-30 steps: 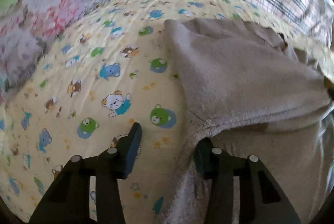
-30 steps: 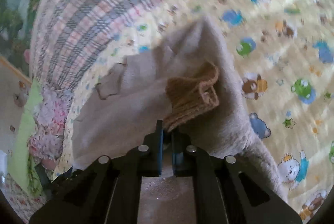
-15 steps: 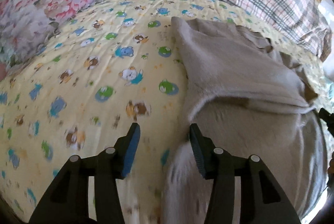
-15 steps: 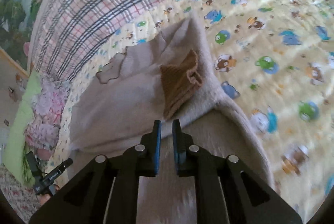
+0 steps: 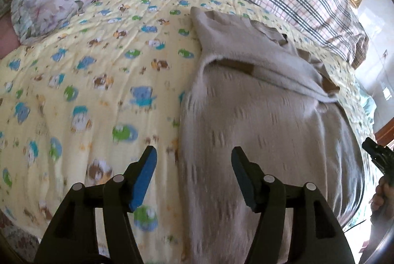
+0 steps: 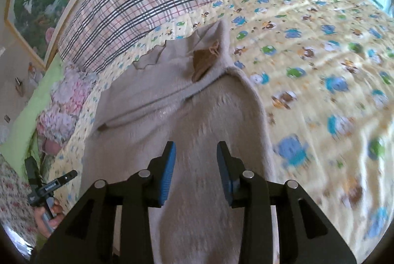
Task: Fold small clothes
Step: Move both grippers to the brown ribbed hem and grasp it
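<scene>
**Sleeves Laid In, Hem Fold Awaited**

On a bear-print bedsheet, a beige sweater is seen with sleeves folded across. The left gripper and right gripper are opening, empty. The lower hem apparently must be grasped next.

Both tools share one build. The left gripper has two matte black plastic fingers with angular, triangular cut-outs at their bases, round silver screw heads along the linkage, and flat blue pads on the inner faces. The right gripper shows the same black frame, silver screws and ribbed blue pads. Seen from the right wrist camera, the left gripper's black handle bears a small white-lettered label, too small to read.
</scene>
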Available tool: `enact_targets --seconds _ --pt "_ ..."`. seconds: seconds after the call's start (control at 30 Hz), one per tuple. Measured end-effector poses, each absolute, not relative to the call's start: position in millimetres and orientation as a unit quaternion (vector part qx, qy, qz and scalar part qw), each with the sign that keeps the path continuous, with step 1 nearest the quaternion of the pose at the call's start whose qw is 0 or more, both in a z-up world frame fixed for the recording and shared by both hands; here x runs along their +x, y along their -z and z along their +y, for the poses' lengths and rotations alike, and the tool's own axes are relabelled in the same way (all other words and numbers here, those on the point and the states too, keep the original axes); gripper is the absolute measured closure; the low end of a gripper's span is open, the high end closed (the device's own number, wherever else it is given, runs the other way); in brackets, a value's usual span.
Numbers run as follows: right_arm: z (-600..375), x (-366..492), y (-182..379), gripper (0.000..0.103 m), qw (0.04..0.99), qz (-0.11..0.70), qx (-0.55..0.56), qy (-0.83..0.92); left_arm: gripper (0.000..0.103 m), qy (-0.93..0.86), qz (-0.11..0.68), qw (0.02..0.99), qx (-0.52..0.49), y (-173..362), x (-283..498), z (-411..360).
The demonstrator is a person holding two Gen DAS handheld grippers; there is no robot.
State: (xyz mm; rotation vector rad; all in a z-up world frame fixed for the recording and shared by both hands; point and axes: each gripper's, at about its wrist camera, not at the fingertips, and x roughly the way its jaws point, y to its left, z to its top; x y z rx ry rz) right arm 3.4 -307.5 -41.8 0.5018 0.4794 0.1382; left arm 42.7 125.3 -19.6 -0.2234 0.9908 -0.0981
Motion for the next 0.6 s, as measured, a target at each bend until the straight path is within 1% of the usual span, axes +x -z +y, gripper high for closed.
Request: enact_targets --seconds 0.1,0.2,0.4,0.6 --pt "-310 -11 50 0.067 0.937 0.232 0.251 -0.065 0.037 0.050 0.476 0.871 -0.110 22 31 125" --pt "-311 -24 58 0.067 0.937 0.230 0.255 -0.064 0.031 0.057 0.477 0.870 -0.112 25 16 124" --pt "-308 -50 71 0.067 0.937 0.226 0.250 -0.085 0.030 0.080 0.495 0.857 -0.118 40 -15 124" --pt "-315 -69 87 0.067 0.933 0.228 0.259 -0.104 0.029 0.100 0.499 0.848 -0.147 53 -48 125"
